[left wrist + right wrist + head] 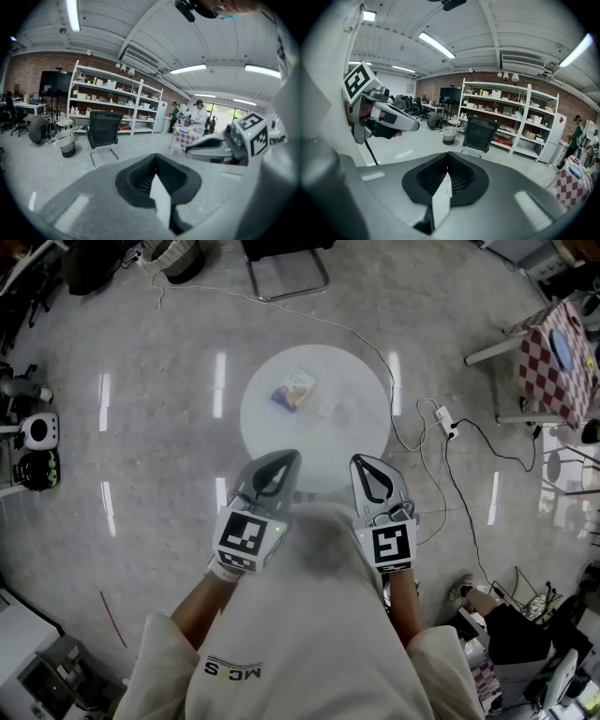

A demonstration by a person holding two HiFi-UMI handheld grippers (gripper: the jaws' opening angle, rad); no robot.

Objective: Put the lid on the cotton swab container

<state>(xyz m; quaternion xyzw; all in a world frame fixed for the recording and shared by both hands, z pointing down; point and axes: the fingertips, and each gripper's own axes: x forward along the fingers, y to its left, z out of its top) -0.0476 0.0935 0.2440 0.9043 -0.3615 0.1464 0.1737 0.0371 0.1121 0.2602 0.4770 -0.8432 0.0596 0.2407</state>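
1. The task's things lie ahead of both sets of fingers, well apart from them. They are a faint clear item [334, 410] and, just beside it, a blue-and-white pack [294, 390]. Both are too small to tell which is the container, or whether a lid sits on it.
2. Both rest on a round white table [272, 439], whose near rim lies just beyond the fingertips.
3. The left gripper [289, 458] is held close to the person's chest and points at the table. Its own view shows its fingers pressed together with nothing between them.
4. The right gripper [357, 463] is level with the left one and beside it. Its fingers also meet tip to tip and hold nothing.
5. Progress, as a judgement: neither gripper carries a lid. The scene fits a container waiting to be closed, or one already closed with the grippers drawn back. The pictures do not settle which.
6. Farther out there is a chair [286, 277] beyond the table. A cable [412, 442] trails off to the right of the right fingers, and a checked table [558, 367] stands far right.
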